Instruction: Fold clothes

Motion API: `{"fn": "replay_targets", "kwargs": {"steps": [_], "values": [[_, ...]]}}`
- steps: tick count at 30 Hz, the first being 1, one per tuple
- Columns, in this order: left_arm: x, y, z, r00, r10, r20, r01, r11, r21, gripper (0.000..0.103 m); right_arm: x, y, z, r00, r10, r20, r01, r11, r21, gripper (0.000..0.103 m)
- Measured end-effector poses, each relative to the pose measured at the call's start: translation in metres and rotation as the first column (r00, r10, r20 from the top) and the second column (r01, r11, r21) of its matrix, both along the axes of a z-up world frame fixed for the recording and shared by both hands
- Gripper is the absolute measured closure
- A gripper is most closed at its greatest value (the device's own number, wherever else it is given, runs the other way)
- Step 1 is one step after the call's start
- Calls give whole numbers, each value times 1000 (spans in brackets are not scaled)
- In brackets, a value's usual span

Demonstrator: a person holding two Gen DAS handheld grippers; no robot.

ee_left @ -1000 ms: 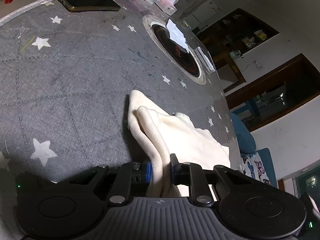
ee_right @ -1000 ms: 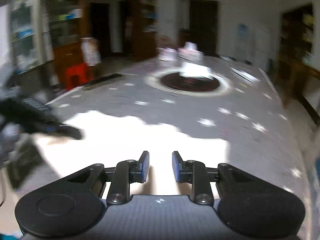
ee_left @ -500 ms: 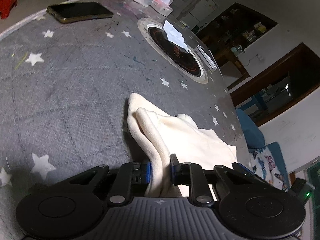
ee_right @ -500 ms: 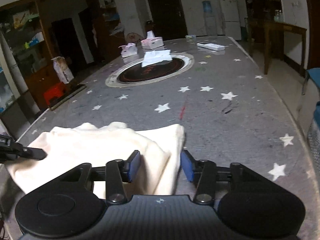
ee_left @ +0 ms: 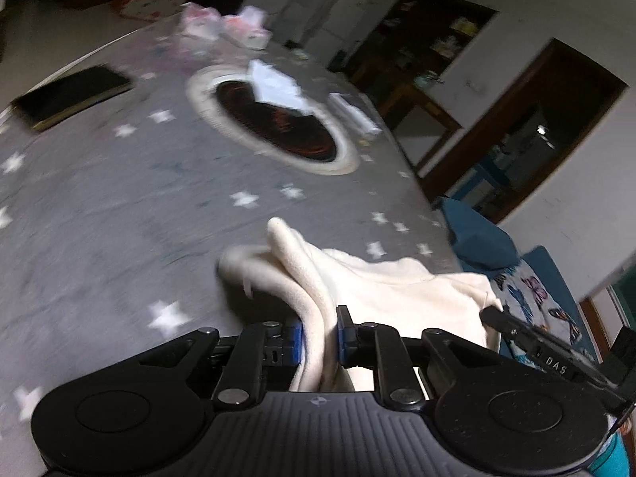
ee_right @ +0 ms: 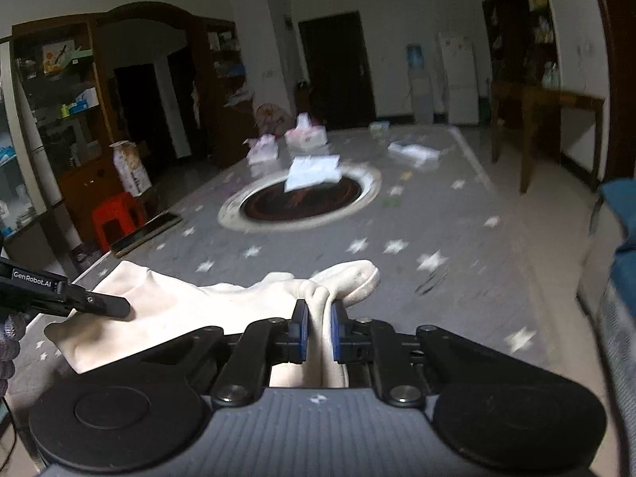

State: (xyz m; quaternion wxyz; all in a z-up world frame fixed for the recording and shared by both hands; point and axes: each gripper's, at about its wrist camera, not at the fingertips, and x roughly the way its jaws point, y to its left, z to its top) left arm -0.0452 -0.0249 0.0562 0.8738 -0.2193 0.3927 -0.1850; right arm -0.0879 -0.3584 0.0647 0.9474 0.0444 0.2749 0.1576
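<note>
A cream garment (ee_left: 397, 286) lies bunched on the grey star-patterned table (ee_left: 99, 218). My left gripper (ee_left: 320, 332) is shut on a folded edge of it at the garment's left end. My right gripper (ee_right: 318, 328) is shut on the garment (ee_right: 198, 306) at its right end, the cloth pinched between the blue pads. The right gripper's finger shows in the left wrist view (ee_left: 512, 324). The left gripper's finger shows in the right wrist view (ee_right: 95, 304). The garment hangs lifted between the two grippers.
A round black and white hotplate ring (ee_left: 278, 123) with a white paper on it sits mid-table. A dark phone (ee_left: 71, 95) lies far left. Tissue packs (ee_right: 306, 135) stand at the far end. A blue chair (ee_left: 481, 238) is right of the table.
My right gripper has closed on the garment's right end. Both grippers have lifted and the cloth has risen off the table; both views are blurred by motion.
</note>
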Motion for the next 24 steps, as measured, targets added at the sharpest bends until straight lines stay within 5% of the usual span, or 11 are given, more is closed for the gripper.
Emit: {"fn": "replay_targets", "kwargs": {"steps": [13,24], "values": [[54,-106,23,987,-154,46,153,988,22,86,8,-71,41,978,-184,93,196,971,-134,93],[66,-152,3,977,-211,3,209,970,122,86,22,-97,12,971,-235,32,237,955,-177,93]]}}
